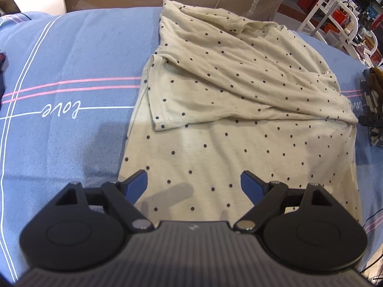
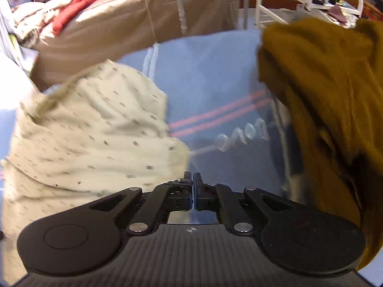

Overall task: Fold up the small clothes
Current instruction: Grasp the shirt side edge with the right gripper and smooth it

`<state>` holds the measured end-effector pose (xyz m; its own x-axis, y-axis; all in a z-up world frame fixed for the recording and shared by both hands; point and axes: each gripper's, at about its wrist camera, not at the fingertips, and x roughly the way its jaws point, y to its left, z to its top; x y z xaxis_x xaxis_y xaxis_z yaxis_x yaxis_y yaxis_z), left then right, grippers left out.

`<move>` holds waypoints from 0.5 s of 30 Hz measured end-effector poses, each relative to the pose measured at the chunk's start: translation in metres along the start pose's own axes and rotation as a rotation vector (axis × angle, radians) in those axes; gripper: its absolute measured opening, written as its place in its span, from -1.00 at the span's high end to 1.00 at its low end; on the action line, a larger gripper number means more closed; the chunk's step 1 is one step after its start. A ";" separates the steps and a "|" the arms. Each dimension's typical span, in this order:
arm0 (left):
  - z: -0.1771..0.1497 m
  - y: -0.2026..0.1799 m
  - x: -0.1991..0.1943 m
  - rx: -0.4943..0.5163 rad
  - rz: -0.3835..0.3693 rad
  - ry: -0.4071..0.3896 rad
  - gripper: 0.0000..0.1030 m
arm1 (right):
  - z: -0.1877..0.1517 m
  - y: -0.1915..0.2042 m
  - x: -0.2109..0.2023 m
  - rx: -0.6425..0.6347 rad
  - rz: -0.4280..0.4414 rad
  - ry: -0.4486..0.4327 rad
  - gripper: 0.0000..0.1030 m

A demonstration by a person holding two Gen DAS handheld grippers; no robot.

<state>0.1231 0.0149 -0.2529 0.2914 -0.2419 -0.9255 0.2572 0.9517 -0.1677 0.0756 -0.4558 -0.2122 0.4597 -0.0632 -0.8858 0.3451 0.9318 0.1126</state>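
Note:
A cream T-shirt with dark dots lies on the blue sheet, its sleeves folded in over the body. My left gripper hovers over the shirt's near hem, its blue pads wide apart and nothing between them. The right wrist view is blurred. It shows the shirt at the left, with a corner reaching down beside my right gripper. That gripper's fingers stand together. I cannot tell whether cloth is caught between them.
A mustard-brown garment is heaped close on the right of the right gripper. A dark patterned garment lies at the sheet's right edge. Beyond the sheet stand a beige covered seat and a white rack.

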 end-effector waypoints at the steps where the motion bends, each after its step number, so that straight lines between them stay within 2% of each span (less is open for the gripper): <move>1: -0.001 0.002 0.000 0.006 0.006 0.002 -0.66 | -0.002 -0.008 0.001 0.043 0.040 0.001 0.24; 2: -0.004 0.005 0.000 0.011 0.009 0.001 -0.66 | -0.004 -0.015 -0.003 0.107 0.085 -0.010 -0.16; 3: -0.007 0.009 -0.001 0.014 0.008 -0.003 -0.66 | -0.009 -0.023 -0.011 0.177 0.116 -0.040 -0.36; 4: -0.010 0.013 -0.002 0.018 0.006 -0.008 -0.68 | -0.013 -0.025 -0.022 0.203 0.113 -0.069 -0.41; 6: -0.019 0.025 -0.005 0.039 0.007 -0.016 -0.74 | -0.022 -0.021 -0.035 0.161 0.099 -0.071 -0.61; 8: -0.031 0.038 -0.010 0.061 -0.007 -0.021 -0.77 | -0.040 -0.016 -0.046 0.120 0.144 -0.048 -0.64; 11: -0.056 0.061 -0.021 0.080 -0.069 -0.032 -0.79 | -0.080 -0.006 -0.062 0.053 0.220 0.002 -0.64; 15: -0.093 0.087 -0.038 0.052 -0.079 -0.003 -0.79 | -0.141 -0.004 -0.082 0.079 0.210 0.065 -0.64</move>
<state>0.0484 0.1245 -0.2640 0.2716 -0.3161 -0.9090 0.3269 0.9187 -0.2218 -0.0787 -0.4045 -0.2034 0.4753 0.1547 -0.8661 0.3117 0.8910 0.3301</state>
